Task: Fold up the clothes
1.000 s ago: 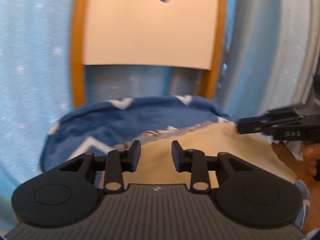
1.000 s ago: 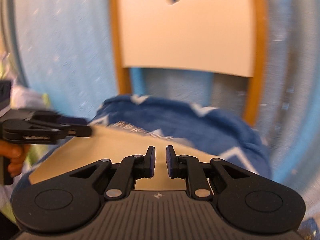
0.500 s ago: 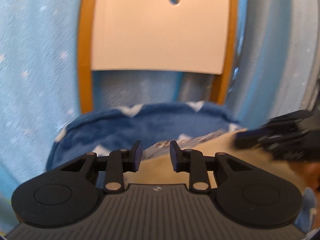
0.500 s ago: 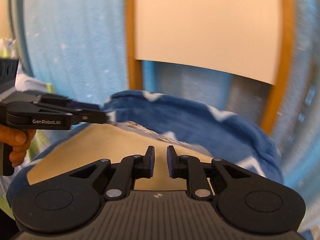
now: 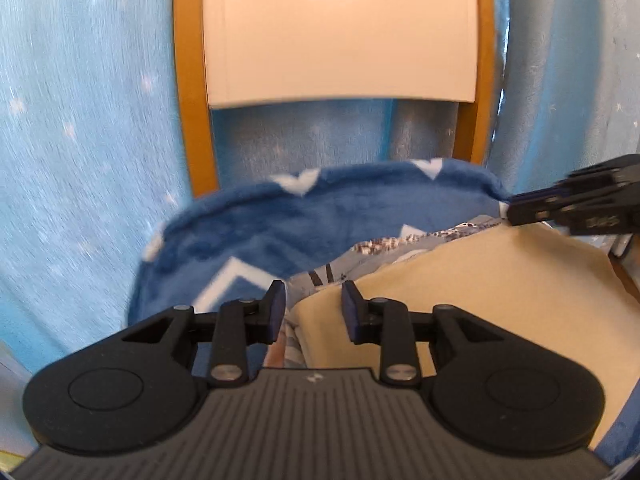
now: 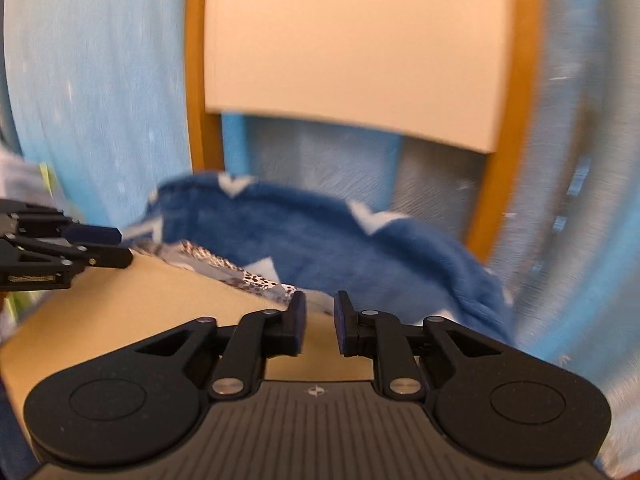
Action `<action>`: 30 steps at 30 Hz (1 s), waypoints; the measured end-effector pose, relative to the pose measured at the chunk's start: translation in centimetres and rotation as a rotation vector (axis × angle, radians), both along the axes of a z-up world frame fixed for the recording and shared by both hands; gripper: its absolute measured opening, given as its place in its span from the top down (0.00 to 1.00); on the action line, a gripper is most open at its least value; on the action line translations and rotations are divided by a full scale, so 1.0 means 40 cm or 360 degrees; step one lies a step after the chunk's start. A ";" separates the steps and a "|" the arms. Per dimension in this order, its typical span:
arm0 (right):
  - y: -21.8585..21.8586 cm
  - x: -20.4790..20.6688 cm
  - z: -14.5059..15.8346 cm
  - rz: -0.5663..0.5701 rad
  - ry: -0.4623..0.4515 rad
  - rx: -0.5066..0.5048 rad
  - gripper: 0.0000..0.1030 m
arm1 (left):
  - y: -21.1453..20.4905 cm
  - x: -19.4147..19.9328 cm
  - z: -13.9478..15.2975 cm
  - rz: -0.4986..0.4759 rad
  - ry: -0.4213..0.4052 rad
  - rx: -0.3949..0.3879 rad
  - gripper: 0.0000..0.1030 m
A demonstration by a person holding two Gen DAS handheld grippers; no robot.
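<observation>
My left gripper (image 5: 313, 307) jaws apart, straddling near corner of cream cloth (image 5: 480, 280), nothing clamped. My right gripper (image 6: 320, 320) also parted, empty, over cloth's edge. Cloth lies on blue blanket (image 5: 304, 224), below chair (image 5: 340, 32).

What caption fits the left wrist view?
Open left tool over folded beige cloth on blue zigzag fleece blanket, wooden-framed chair back behind.

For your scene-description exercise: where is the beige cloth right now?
In both wrist views the beige cloth lies on the blue blanket on the chair seat, directly before both grippers.
</observation>
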State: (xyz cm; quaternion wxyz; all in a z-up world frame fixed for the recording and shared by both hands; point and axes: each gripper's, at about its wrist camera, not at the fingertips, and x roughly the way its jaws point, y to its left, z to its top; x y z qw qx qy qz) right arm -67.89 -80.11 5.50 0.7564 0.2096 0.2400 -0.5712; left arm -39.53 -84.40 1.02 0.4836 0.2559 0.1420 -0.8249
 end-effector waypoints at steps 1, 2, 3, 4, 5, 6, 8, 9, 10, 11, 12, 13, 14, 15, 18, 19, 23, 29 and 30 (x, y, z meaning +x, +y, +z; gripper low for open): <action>0.033 -0.008 0.005 0.0000 -0.0054 -0.0024 0.81 | 0.013 -0.003 0.010 -0.0032 0.0029 -0.0010 0.77; 0.067 -0.012 0.007 0.0012 -0.0114 -0.0041 0.82 | 0.028 -0.008 0.017 -0.0082 0.0068 -0.0006 0.77; 0.098 -0.009 0.003 0.0035 -0.0143 -0.0050 0.82 | 0.042 -0.015 0.019 -0.0125 0.0084 0.0004 0.77; 0.125 -0.002 -0.007 0.0051 -0.0132 -0.0049 0.82 | 0.054 -0.025 0.016 -0.0162 0.0067 0.0016 0.77; 0.146 0.001 -0.022 0.0057 -0.0110 -0.0037 0.82 | 0.064 -0.036 0.008 -0.0194 0.0021 0.0029 0.77; 0.165 0.003 -0.038 0.0059 -0.0089 -0.0020 0.82 | 0.072 -0.045 -0.003 -0.0210 -0.0028 0.0037 0.76; 0.195 -0.014 -0.068 0.0023 -0.0096 0.0003 0.84 | 0.080 -0.043 -0.021 -0.0207 -0.0073 0.0047 0.75; 0.208 -0.031 -0.076 -0.0008 -0.0121 0.0005 0.84 | 0.083 -0.039 -0.025 -0.0199 -0.0071 0.0053 0.75; 0.223 -0.049 -0.081 -0.0053 -0.0144 0.0006 0.84 | 0.085 -0.034 -0.028 -0.0191 -0.0070 0.0059 0.74; 0.235 -0.065 -0.086 -0.0099 -0.0166 0.0015 0.84 | 0.088 -0.027 -0.029 -0.0179 -0.0067 0.0069 0.74; 0.246 -0.078 -0.091 -0.0142 -0.0187 0.0028 0.84 | 0.090 -0.020 -0.029 -0.0169 -0.0067 0.0080 0.74; 0.258 -0.091 -0.094 -0.0170 -0.0205 0.0039 0.83 | 0.091 -0.015 -0.029 -0.0162 -0.0069 0.0088 0.74; 0.273 -0.097 -0.098 -0.0186 -0.0208 0.0048 0.81 | 0.096 -0.010 -0.028 -0.0159 -0.0077 0.0087 0.74; 0.286 -0.102 -0.102 -0.0196 -0.0206 0.0051 0.81 | 0.101 -0.008 -0.027 -0.0157 -0.0094 0.0078 0.74; 0.321 -0.120 -0.102 -0.0235 -0.0224 0.0040 0.81 | 0.131 -0.017 -0.013 -0.0133 -0.0220 -0.0017 0.75; 0.333 -0.126 -0.101 -0.0251 -0.0236 0.0033 0.81 | 0.147 -0.024 -0.005 -0.0127 -0.0279 -0.0068 0.75; 0.403 -0.154 -0.091 -0.0312 -0.0366 -0.0038 0.80 | 0.258 -0.061 0.037 -0.0312 -0.0377 -0.0299 0.76; 0.507 -0.110 -0.089 -0.0150 -0.0088 -0.0180 0.80 | 0.395 -0.173 0.008 -0.0643 -0.0570 -0.0477 0.70; 0.512 -0.103 -0.087 -0.0130 -0.0040 -0.0194 0.79 | 0.406 -0.192 -0.005 -0.0680 -0.0605 -0.0477 0.70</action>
